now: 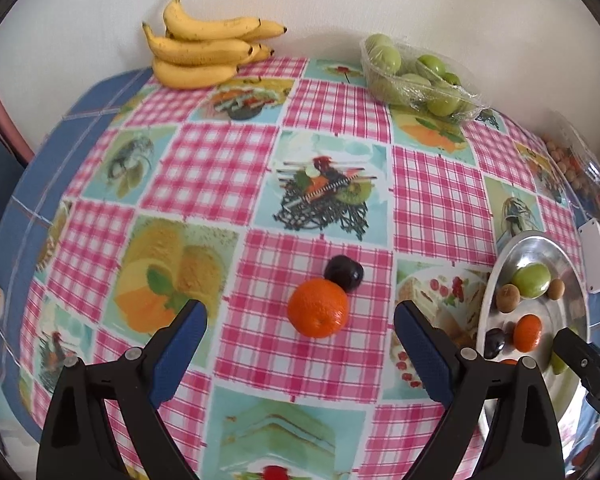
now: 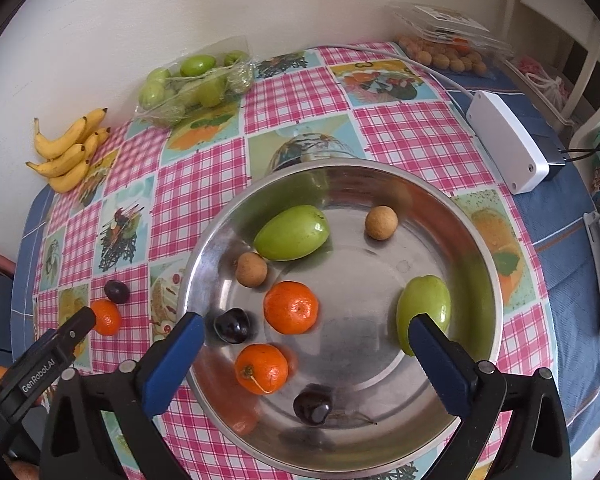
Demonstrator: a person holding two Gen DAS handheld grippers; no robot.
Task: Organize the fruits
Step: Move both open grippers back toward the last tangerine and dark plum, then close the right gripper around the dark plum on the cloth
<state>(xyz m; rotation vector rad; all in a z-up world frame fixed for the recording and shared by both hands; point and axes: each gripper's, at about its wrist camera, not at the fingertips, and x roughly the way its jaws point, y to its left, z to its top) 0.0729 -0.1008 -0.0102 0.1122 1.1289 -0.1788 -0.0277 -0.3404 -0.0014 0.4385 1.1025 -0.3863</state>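
Left gripper [image 1: 300, 330] spread wide, nothing between the blue pads [image 1: 182, 354]. Straight ahead, just beyond the fingertips and roughly centred between them: a loose orange [image 1: 318, 308] on the checked tablecloth [image 1: 216, 168], with a dark plum [image 1: 344, 273] touching its far side. Far ahead and to the left, against the wall, a bunch of bananas [image 1: 204, 50]; far ahead and to the right, a wrapped tray of green fruit [image 1: 416, 76]. Off to the right of the right finger, the steel bowl [image 1: 548, 248]. Right gripper [image 2: 306, 346] likewise wide apart and holding nothing, poised over the bowl rim [image 2: 488, 248]. Between and just past its fingers: two oranges [image 2: 291, 307], two dark plums [image 2: 231, 325], two green fruits [image 2: 292, 233], two small brown fruits [image 2: 381, 222]. To the right beyond the bowl, a white box [image 2: 508, 140] with a cable.
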